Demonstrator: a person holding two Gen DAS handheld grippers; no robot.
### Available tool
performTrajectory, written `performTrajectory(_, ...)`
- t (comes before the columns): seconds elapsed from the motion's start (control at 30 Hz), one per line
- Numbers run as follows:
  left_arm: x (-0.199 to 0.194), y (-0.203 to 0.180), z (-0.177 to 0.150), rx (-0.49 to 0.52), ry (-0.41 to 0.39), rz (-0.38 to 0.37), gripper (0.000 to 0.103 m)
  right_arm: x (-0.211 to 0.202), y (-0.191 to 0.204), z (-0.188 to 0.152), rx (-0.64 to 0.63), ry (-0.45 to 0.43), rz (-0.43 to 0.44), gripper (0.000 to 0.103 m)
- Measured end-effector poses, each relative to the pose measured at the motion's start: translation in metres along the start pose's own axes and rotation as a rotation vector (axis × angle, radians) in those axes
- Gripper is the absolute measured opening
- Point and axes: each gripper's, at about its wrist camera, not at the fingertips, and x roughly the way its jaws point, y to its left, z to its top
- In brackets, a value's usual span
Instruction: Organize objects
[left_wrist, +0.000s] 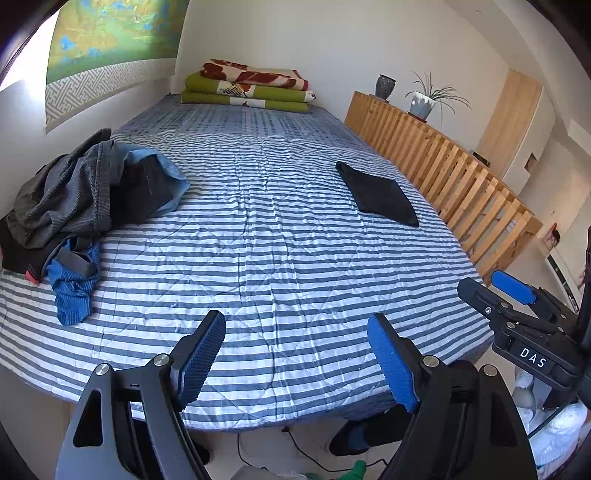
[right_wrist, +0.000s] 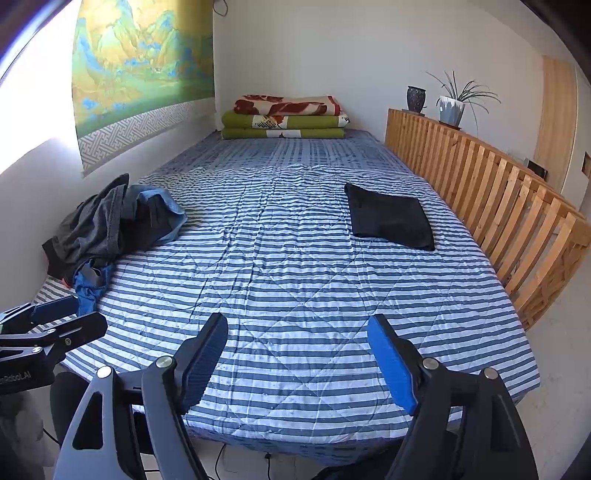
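- We are holding the left gripper (left_wrist: 297, 360) tilted downward over the near edge of the bed (left_wrist: 280, 236), at the bottom centre of its own view; its fingers are standing wide apart with nothing between them, touching nothing.
- We are holding the right gripper (right_wrist: 297, 363) in the same downward tilt over the striped cover, bottom centre of its view; its jaws are spread wide and empty, clear of the fabric.
- The left view is showing the right gripper at the lower right edge, plus a dark shoe (left_wrist: 351, 437) and cable on the floor under the bed end.
- The right view is showing the left gripper at the lower left edge, and more of the wooden slatted rail (right_wrist: 517, 206) on the right.
- The pile of crumpled clothes (left_wrist: 85, 199) is lying at the left of the bed by the wall.
- The folded black garment (left_wrist: 376, 194) is lying flat at the right of centre, well apart from both grippers.
- Folded blankets (left_wrist: 251, 86) are sitting stacked at the far end.
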Motion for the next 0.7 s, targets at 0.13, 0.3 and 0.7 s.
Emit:
performTrajectory(0.13, -0.0003, 0.0019, -0.001, 0.0, 0.002, -0.001, 0.082, 0.0003, 0.0001, 0.0002, 0.0, 0.001, -0.001, 0.075)
performTrajectory(0.3, -0.0003, 0.0017, -0.0011, 0.0, 0.002, 0.001, 0.082, 0.0002, -0.0001, -0.0004, 0.002, 0.005, 0.0, 0.075)
performTrajectory(0.7, -0.0014, 0.0048, 0.0012, 0.002, 0.002, 0.005, 0.082, 0.0036, -0.0014, 0.0014, -0.004, 0.011, 0.006, 0.075)
